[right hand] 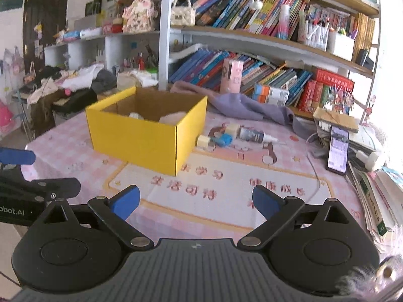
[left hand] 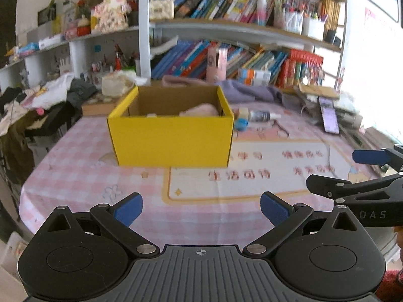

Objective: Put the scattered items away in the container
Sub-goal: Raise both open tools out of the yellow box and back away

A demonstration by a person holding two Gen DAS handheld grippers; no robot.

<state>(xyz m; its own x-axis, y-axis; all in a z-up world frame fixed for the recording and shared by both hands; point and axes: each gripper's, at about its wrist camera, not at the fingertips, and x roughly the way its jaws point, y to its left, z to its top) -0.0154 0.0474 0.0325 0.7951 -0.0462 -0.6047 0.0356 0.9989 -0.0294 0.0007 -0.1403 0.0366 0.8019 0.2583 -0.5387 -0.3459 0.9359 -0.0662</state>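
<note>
Hovering open hand-held grippers, left (left hand: 201,210), right (right hand: 196,202), yellow box (right hand: 141,136)

This is a lived-in home, most likely a child's study corner. A table spread with a pink checked tablecloth (right hand: 75,156) bearing cartoon prints and Chinese characters stands against a bookshelf (right hand: 252,37) crammed with colourful children's books (right hand: 241,7), cups of pens (right hand: 314,35) and a small quilted handbag (right hand: 182,12). Heaped clothes (right hand: 73,80) lie to the left, a purple garment (right hand: 249,105) sprawls across the table, and a phone (right hand: 338,148) leans on stacked books at the right.
</note>
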